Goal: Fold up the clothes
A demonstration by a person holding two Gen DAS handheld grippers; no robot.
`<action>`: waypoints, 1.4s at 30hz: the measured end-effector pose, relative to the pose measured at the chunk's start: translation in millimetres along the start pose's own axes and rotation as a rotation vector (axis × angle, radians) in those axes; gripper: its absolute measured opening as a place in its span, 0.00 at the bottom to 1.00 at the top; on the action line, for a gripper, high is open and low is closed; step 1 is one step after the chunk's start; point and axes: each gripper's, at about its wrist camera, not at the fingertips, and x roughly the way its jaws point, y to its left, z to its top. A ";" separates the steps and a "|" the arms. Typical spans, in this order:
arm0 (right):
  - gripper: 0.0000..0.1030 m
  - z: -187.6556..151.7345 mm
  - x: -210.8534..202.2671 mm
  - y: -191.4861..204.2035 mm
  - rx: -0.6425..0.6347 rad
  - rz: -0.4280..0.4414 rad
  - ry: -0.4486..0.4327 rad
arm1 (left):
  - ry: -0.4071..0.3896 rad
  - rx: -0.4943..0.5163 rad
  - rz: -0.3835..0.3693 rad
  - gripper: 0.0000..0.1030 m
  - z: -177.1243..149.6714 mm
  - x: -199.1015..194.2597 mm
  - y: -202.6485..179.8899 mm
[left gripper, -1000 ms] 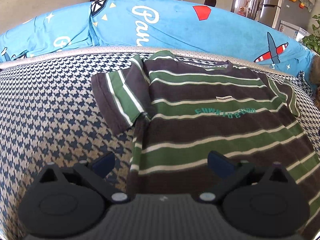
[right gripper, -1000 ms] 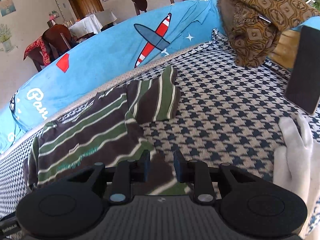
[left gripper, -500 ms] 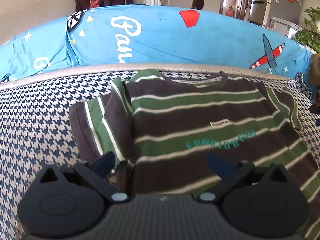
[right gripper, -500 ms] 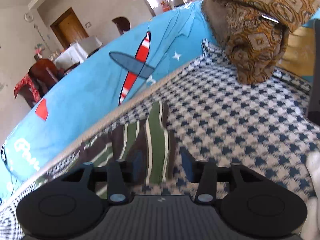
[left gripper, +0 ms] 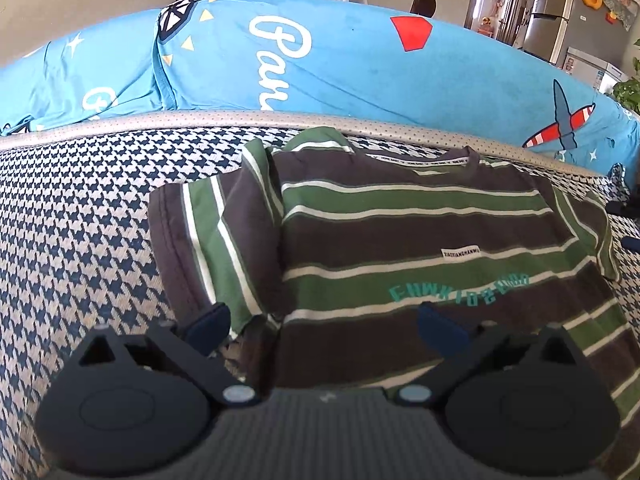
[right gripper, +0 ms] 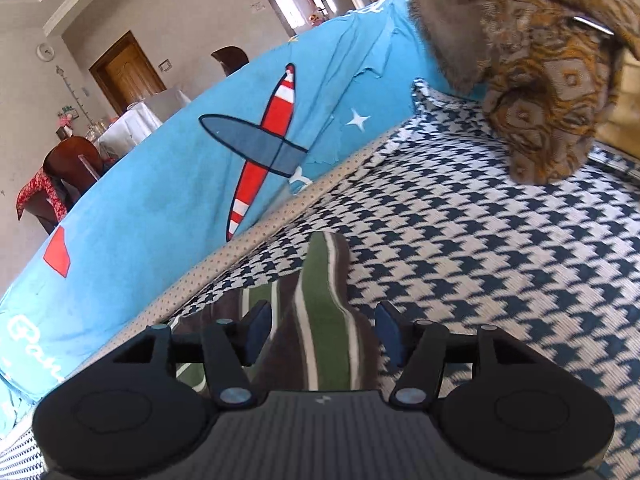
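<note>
A brown T-shirt [left gripper: 400,240] with green and cream stripes lies flat, front up, on the houndstooth sofa seat [left gripper: 80,220]. Its left sleeve [left gripper: 208,240] is spread out to the side. My left gripper [left gripper: 324,324] hovers wide open over the shirt's left side, near the armpit, with nothing between its fingers. In the right wrist view the shirt's right sleeve [right gripper: 324,320] lies between the fingers of my right gripper [right gripper: 324,332], which is open around it, the pads standing clear on each side.
A blue printed cover [left gripper: 320,64] drapes the sofa back behind the shirt. A brown and orange patterned cushion [right gripper: 540,60] sits at the seat's right end. The houndstooth seat [right gripper: 480,240] spreads right of the sleeve. Chairs and a fridge stand in the room beyond.
The right gripper has opened wider and moved from the shirt's hem up to the right sleeve, now straddling it. The left gripper has moved up the shirt's left side toward the sleeve.
</note>
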 end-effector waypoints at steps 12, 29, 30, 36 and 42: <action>0.07 -6.0 20.7 10.9 -0.127 -0.152 -0.039 | 0.026 -0.054 0.022 1.00 0.0 7.2 11.3; 0.18 18.6 -4.3 -8.2 -0.068 -0.270 -0.132 | -0.046 -0.192 0.172 1.00 16.7 -4.6 71.5; 0.18 20.3 -5.2 -12.4 -0.057 -0.260 -0.111 | -0.047 -0.204 0.181 1.00 17.3 -5.4 76.3; 0.18 19.5 -13.1 -32.6 -0.037 -0.237 -0.004 | -0.043 -0.218 0.188 1.00 17.4 -10.0 90.5; 0.18 8.9 -17.7 -36.8 -0.027 -0.163 0.107 | -0.047 -0.202 0.170 1.00 17.0 -12.4 85.4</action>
